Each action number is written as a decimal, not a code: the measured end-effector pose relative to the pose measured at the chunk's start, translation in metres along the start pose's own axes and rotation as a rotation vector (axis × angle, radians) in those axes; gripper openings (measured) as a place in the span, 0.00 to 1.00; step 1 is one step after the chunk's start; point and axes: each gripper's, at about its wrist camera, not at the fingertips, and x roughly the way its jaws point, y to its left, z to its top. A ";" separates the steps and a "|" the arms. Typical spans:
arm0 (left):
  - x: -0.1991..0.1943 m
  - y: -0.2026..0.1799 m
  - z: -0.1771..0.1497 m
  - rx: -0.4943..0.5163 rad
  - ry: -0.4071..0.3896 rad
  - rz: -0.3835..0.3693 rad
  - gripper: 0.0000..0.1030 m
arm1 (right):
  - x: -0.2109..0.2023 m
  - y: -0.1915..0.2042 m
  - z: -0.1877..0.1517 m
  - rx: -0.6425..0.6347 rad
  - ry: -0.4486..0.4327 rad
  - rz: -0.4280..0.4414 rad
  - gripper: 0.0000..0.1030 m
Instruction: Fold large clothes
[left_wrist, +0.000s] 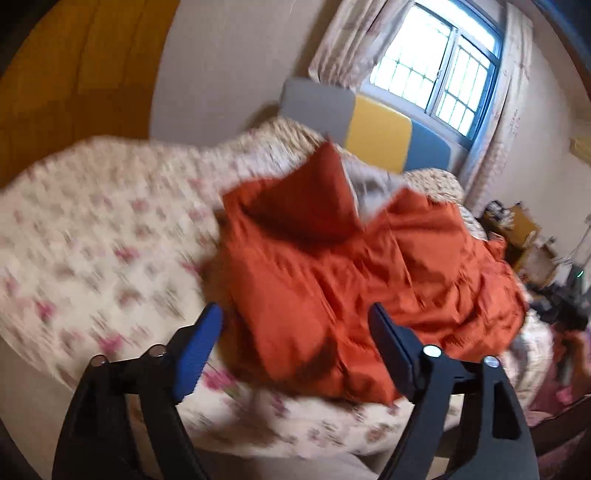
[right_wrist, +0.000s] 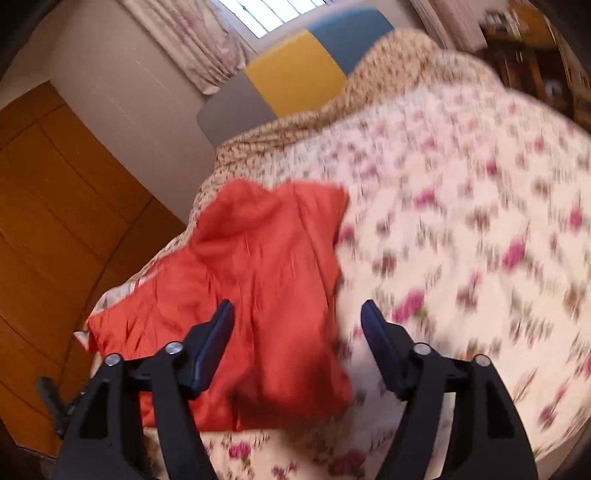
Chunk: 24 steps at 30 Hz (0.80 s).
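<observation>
Hand-held grippers (left_wrist: 295, 314) (right_wrist: 297, 310) agape, empty, above garment (left_wrist: 332, 277).

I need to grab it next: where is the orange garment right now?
The orange garment lies crumpled on the floral bedspread, ahead of both open claws; in the right wrist view it sits toward the bed's left edge, nearest the wooden wardrobe.

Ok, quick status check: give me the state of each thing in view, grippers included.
Left gripper: open, nothing between its fingers.
Right gripper: open, nothing held.
Orange garment: lying loose on the bed, partly folded and rumpled, grey lining showing near the top.
Floral bedspread: spread over the bed, under the garment.
Curtains: drawn apart, window uncovered.
</observation>
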 end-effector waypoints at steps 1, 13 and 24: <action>0.000 -0.001 0.005 0.021 -0.009 0.001 0.79 | 0.004 0.007 0.007 -0.028 0.002 -0.003 0.70; 0.083 -0.030 0.073 0.062 0.015 -0.061 0.63 | 0.111 0.092 0.051 -0.435 0.059 -0.224 0.41; 0.074 -0.023 0.112 -0.094 -0.067 -0.009 0.25 | 0.085 0.108 0.087 -0.370 -0.102 -0.192 0.00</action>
